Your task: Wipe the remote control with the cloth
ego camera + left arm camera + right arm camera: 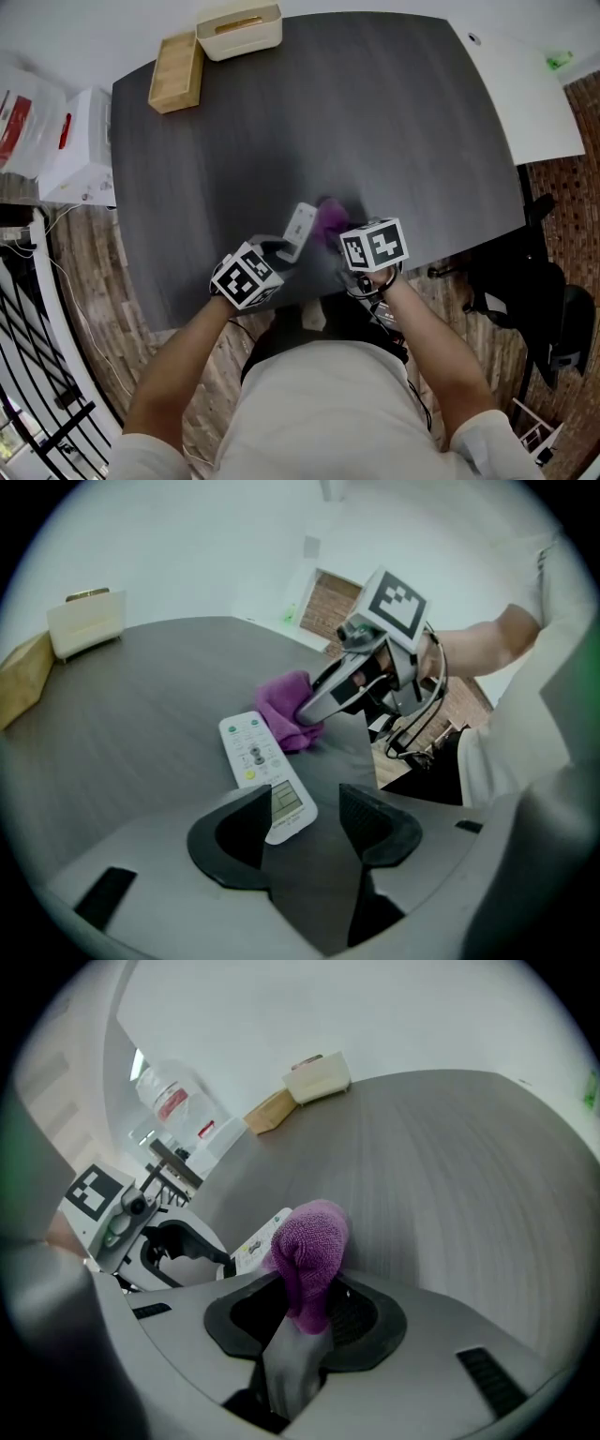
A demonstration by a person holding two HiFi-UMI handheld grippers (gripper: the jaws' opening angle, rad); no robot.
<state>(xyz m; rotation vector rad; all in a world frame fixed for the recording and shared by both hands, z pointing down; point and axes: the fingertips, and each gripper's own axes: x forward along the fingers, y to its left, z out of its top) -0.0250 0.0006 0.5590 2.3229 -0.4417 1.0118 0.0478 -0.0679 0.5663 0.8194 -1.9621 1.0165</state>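
A white remote control (pixel 300 230) lies on the dark grey table (pixel 375 122) near its front edge, buttons and screen facing up (pixel 263 771). My left gripper (pixel 305 822) stands open around the remote's near end; that end sits by the left jaw, with bare table showing on the other side. My right gripper (pixel 305 1312) is shut on a purple cloth (pixel 311 1252). The bunched cloth (pixel 286 711) rests on the table right beside the remote's far end (pixel 330 217). In the head view the left gripper (pixel 279 248) and the right gripper (pixel 336 234) are close together.
A wooden box (pixel 176 72) and a cream container (pixel 239 30) sit at the table's far left corner. A white table (pixel 520 94) adjoins on the right. White boxes (pixel 80 145) stand to the left, a black chair (pixel 534 291) to the right.
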